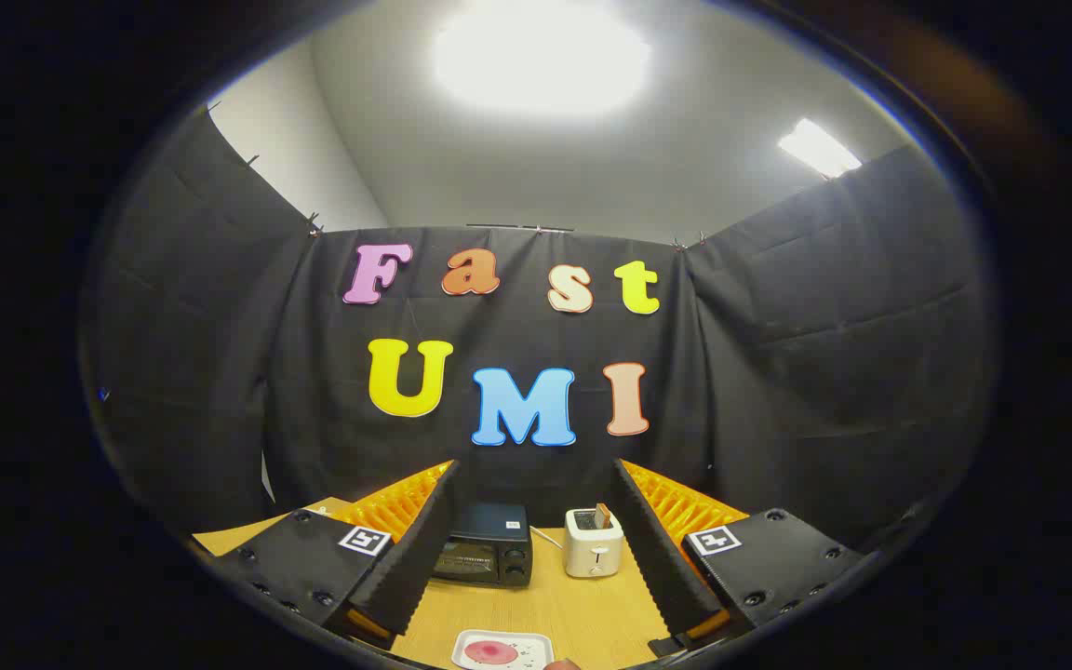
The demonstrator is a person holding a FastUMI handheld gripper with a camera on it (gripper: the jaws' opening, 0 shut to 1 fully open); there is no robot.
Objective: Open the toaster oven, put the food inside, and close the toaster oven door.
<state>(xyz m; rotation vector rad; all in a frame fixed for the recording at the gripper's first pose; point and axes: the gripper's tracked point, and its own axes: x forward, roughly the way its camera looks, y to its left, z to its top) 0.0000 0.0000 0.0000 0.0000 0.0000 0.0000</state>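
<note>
The toaster oven (487,556) stands on the bench (582,614), beyond the left finger, with its door closed. To its right, well apart, is a pop-up toaster (593,544) with a slice standing in its slot. Nearest the gripper (534,558), between the fingers, a white plate (502,649) holds one round reddish piece of food (490,652). The gripper is spread wide and holds nothing.

Task status, as judged: no step is complete. Remaining steps: open the door, transfer the food from plate to oven, close the door. Oven contents cannot be determined through the door.
</note>
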